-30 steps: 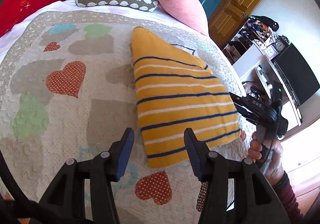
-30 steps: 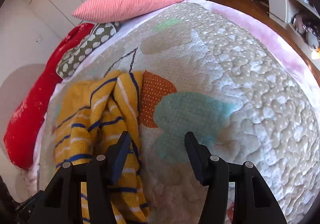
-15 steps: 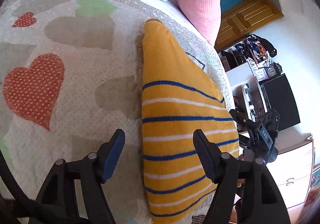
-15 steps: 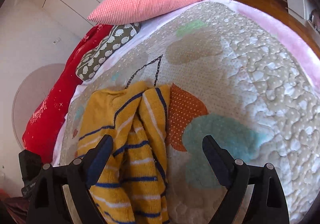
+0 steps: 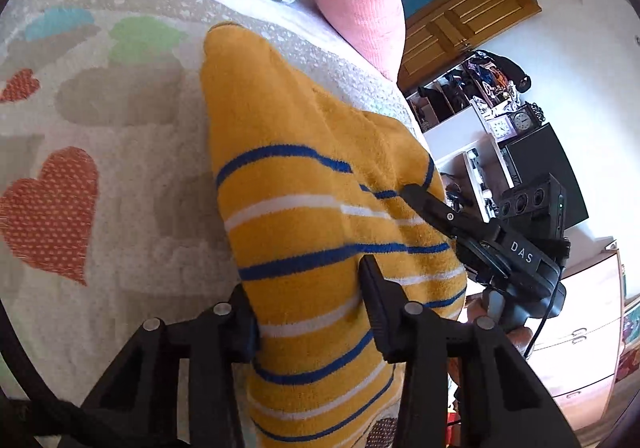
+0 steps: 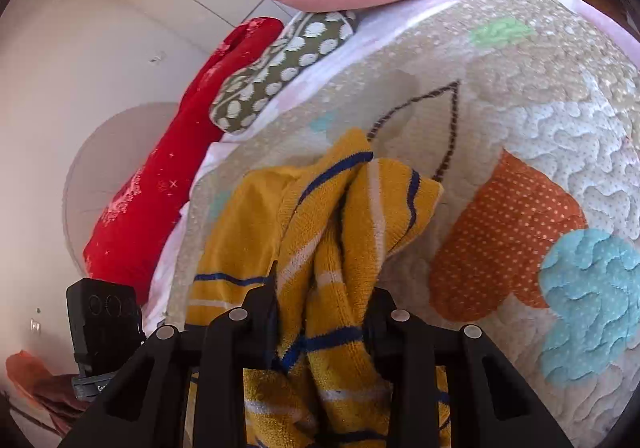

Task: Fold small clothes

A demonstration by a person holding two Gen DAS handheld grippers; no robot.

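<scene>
I've got both jaws clamped on the yellow striped sweater [image 5: 304, 216]: left gripper [image 5: 310, 308] and right gripper [image 6: 320, 312], on the quilted bed [image 5: 120, 176].

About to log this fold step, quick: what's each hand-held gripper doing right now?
Left hand-held gripper: closed on the yellow striped garment.
Right hand-held gripper: closed on a bunched part of the same garment.

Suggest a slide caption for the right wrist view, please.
Right gripper pinching the bunched sweater on the quilt.
</scene>
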